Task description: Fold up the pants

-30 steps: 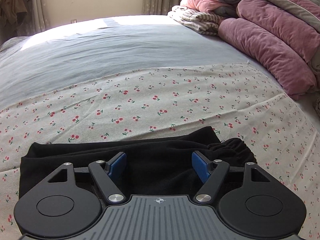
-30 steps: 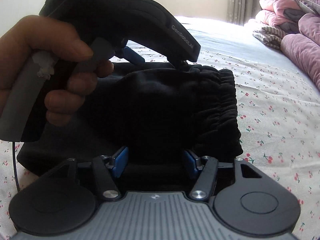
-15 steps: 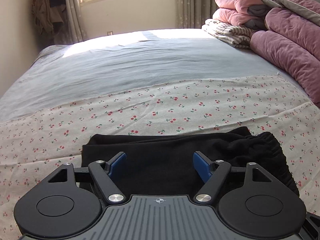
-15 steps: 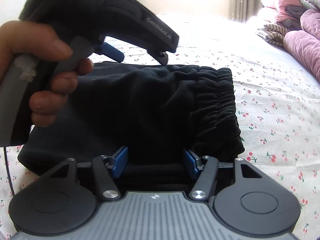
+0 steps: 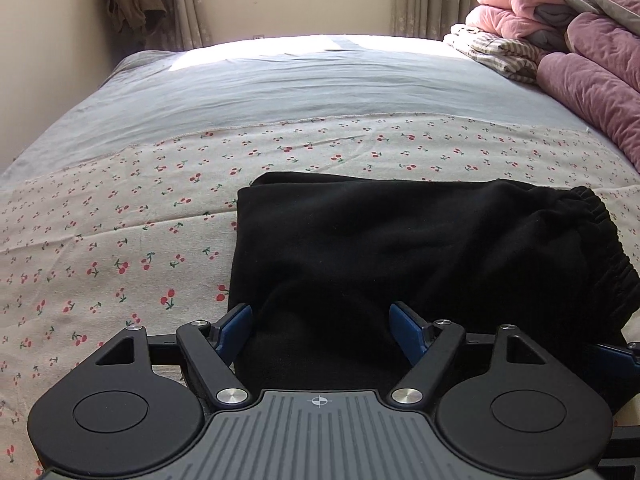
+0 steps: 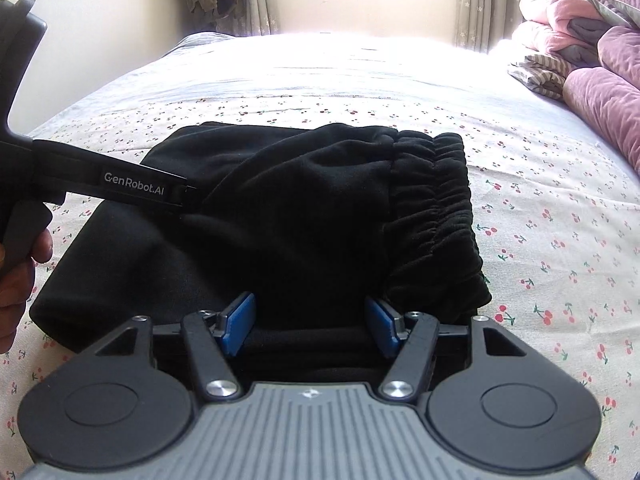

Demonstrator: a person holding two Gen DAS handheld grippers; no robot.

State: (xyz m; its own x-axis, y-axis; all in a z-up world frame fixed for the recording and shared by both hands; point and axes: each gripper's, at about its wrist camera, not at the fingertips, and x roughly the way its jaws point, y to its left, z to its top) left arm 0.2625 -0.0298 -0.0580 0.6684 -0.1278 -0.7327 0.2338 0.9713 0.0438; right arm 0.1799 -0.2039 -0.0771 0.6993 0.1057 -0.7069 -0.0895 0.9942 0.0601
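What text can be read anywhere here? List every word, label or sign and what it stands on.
"GenRobot.AI": white lettering on the side of the left gripper, seen in the right wrist view, beside the folded black pants.
No other text is visible; the cherry-print sheet carries only a pattern.

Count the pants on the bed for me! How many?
1. Black pants lie folded on the cherry-print sheet, waistband to the right. The pile of blankets at the far right could hide other clothes.
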